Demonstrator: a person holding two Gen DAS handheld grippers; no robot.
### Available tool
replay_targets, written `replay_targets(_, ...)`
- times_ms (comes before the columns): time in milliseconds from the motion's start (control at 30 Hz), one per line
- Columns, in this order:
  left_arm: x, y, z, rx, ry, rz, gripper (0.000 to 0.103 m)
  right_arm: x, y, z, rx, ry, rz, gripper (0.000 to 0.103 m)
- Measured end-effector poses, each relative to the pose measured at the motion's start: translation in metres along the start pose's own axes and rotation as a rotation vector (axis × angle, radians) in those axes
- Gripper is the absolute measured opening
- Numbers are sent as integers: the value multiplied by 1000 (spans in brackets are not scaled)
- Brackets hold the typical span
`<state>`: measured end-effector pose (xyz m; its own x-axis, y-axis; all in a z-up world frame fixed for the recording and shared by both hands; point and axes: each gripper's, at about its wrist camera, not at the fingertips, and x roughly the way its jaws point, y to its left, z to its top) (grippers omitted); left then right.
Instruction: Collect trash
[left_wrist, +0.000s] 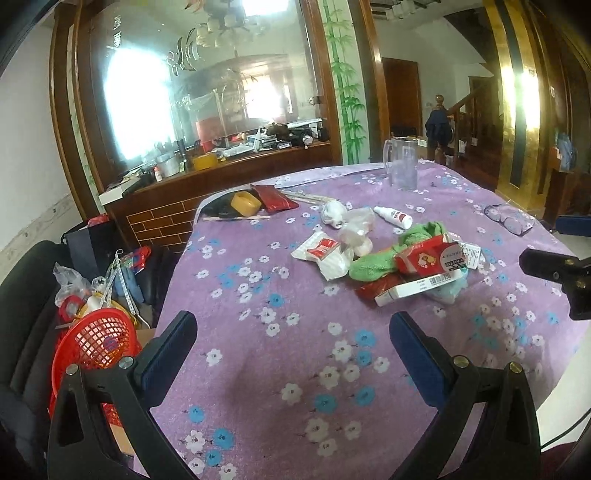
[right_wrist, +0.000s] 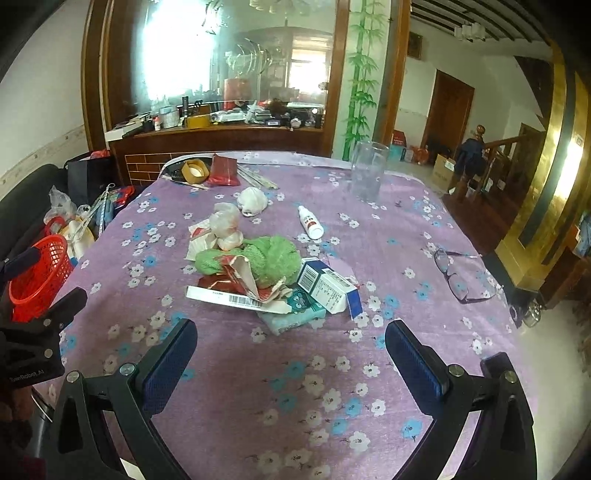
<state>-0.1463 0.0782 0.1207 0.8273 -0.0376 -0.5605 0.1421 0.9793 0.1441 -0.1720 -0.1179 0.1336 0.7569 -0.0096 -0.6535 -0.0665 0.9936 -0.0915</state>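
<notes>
A heap of trash lies mid-table on the purple flowered cloth (left_wrist: 258, 369): a green cloth (left_wrist: 373, 264) (right_wrist: 258, 258), red wrappers (left_wrist: 417, 258), a white flat box with a barcode (right_wrist: 225, 297), a blue-and-white carton (right_wrist: 328, 286), crumpled plastic (right_wrist: 225, 225) and a white wad (right_wrist: 253, 199). A red mesh basket (left_wrist: 96, 343) (right_wrist: 37, 273) stands off the table's left edge. My left gripper (left_wrist: 291, 332) is open and empty, short of the heap. My right gripper (right_wrist: 291, 339) is open and empty, just short of the carton.
A clear jug (left_wrist: 402, 162) stands at the far side. A small white bottle (right_wrist: 310, 221) lies beyond the heap. Glasses (right_wrist: 461, 273) lie at the right edge. Tape roll (right_wrist: 194, 171) and a red pouch (right_wrist: 223, 170) lie far left. Clutter fills the chair (left_wrist: 22, 295) at left.
</notes>
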Motion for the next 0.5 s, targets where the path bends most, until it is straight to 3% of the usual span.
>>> replay_targets(500,-6,13,-2,-19,5,54,103,9,16,12,-48,-18,59,103)
